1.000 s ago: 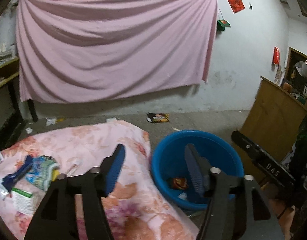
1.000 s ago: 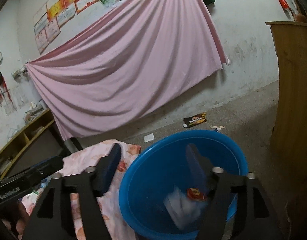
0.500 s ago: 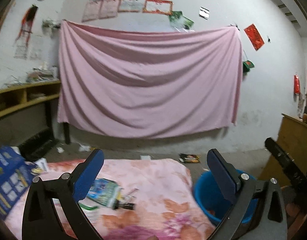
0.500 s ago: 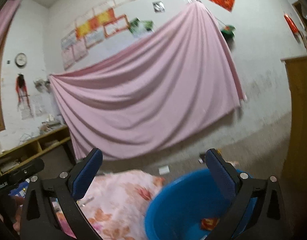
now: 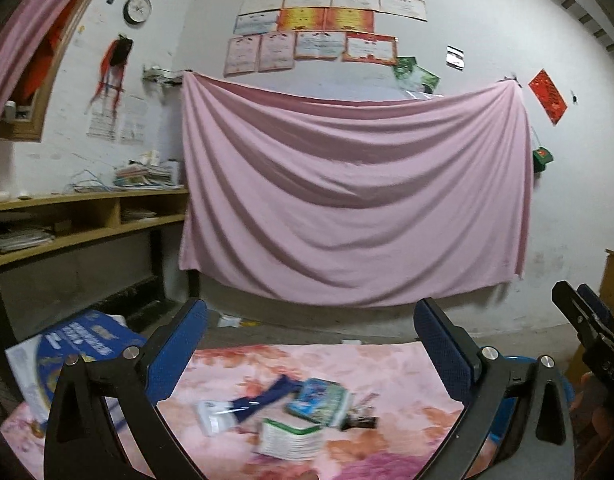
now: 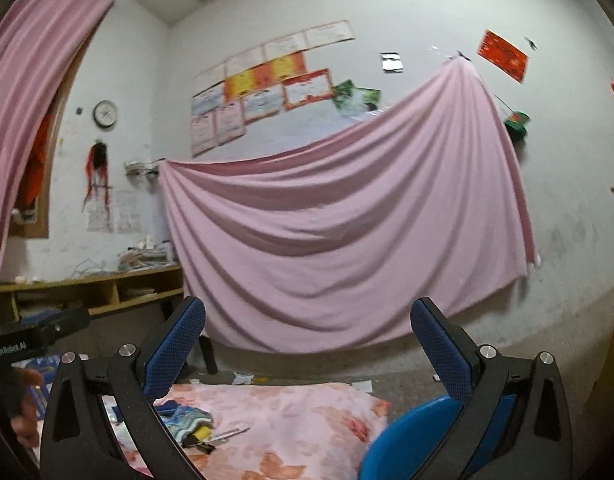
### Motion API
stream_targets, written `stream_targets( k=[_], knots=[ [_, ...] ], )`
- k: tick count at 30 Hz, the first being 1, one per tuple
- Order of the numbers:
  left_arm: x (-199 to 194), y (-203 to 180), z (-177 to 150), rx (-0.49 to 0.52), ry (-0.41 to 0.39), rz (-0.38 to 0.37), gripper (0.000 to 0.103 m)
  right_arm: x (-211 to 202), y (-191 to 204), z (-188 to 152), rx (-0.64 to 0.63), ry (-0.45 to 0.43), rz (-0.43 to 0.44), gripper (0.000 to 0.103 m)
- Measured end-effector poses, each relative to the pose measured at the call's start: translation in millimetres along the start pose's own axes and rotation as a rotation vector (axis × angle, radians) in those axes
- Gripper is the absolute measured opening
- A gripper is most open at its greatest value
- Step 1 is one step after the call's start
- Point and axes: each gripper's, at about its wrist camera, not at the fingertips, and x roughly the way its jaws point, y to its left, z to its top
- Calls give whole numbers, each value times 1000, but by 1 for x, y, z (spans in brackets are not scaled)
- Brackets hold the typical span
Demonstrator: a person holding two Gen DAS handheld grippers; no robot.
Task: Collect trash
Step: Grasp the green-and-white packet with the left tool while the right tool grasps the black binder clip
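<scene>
Left wrist view: we hold our left gripper [image 5: 309, 340] with its blue-padded fingers spread wide, gripping nothing, above a pink floral cloth [image 5: 387, 364] spread over a low surface. At 6 o'clock between the fingers lies the trash: a white-and-green paper carton [image 5: 289, 440], a teal printed wrapper [image 5: 321, 396], and a dark blue strip of plastic [image 5: 263, 394], all close together. At 8 o'clock sits a blue printed cardboard box [image 5: 81, 342]. From the right wrist, our right gripper [image 6: 307, 340] is likewise spread and empty; the round blue plastic basin [image 6: 411, 440] shows at 5 o'clock, just beside the cloth's edge.
</scene>
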Motion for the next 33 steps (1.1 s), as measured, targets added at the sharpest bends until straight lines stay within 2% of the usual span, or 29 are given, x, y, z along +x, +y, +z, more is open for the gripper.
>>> stream_targets(
  k=[7, 14, 18, 26, 29, 31, 33],
  knots=[
    [-3, 33, -17, 20, 43, 60, 101, 20, 33, -10, -40, 40, 35, 103],
    [6, 54, -44, 18, 133, 64, 101, 41, 57, -24, -68, 133, 61, 103],
    [16, 58, -62, 16, 206, 59, 101, 59, 69, -36, -112, 238, 68, 103],
    [44, 58, -88, 14, 370, 21, 100, 93, 77, -68, -152, 514, 59, 103],
    [53, 62, -90, -12, 414, -18, 91, 104, 75, -80, -136, 612, 62, 101],
    [60, 61, -93, -12, 457, -38, 78, 110, 73, -86, -120, 666, 70, 91],
    [69, 59, -97, -10, 506, -59, 70, 115, 71, -92, -110, 709, 81, 86]
  ],
)
